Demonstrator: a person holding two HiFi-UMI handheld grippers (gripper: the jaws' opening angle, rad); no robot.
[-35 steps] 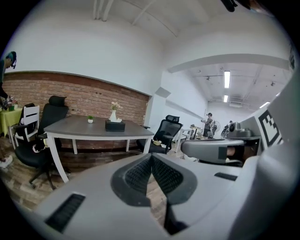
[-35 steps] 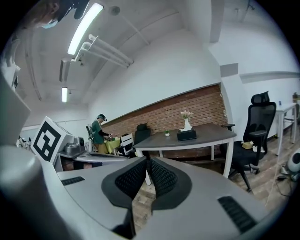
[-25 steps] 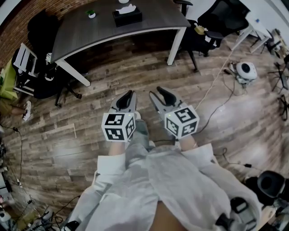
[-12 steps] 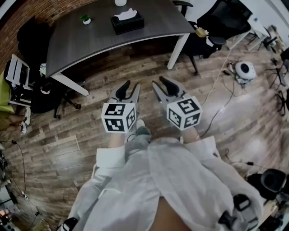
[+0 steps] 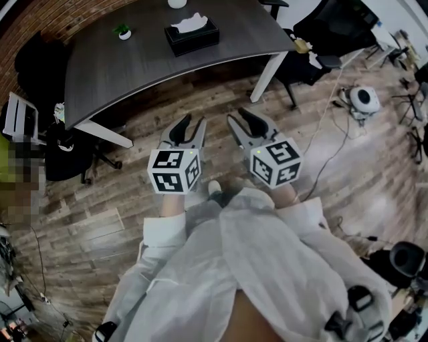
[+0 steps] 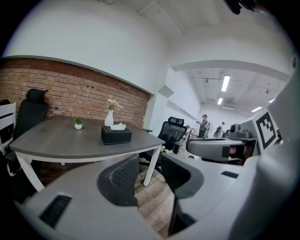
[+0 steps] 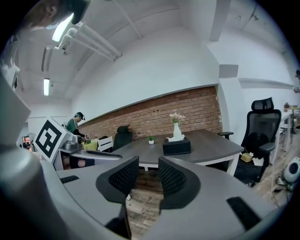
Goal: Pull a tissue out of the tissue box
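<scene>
A black tissue box (image 5: 192,37) with a white tissue (image 5: 190,23) sticking out of its top stands on the dark grey table (image 5: 134,67), well ahead of both grippers. My left gripper (image 5: 190,127) hangs over the wooden floor short of the table; its jaws are opening and nothing is between them. My right gripper (image 5: 241,120) is beside it, its jaws a little apart and empty. The left gripper view shows the box (image 6: 116,135) beyond the left gripper (image 6: 152,177). In the right gripper view the box (image 7: 176,146) sits far past the right gripper (image 7: 148,176).
A small potted plant (image 5: 124,31) and a white vase (image 5: 177,3) also stand on the table. Black office chairs (image 5: 334,27) are at the table's right, another chair (image 5: 67,143) at its left. A cable and a round white device (image 5: 364,100) lie on the floor to the right.
Both grippers have moved forward toward the table, which now lies nearer and lower in the head view. The left jaws went from shut to spread apart.
</scene>
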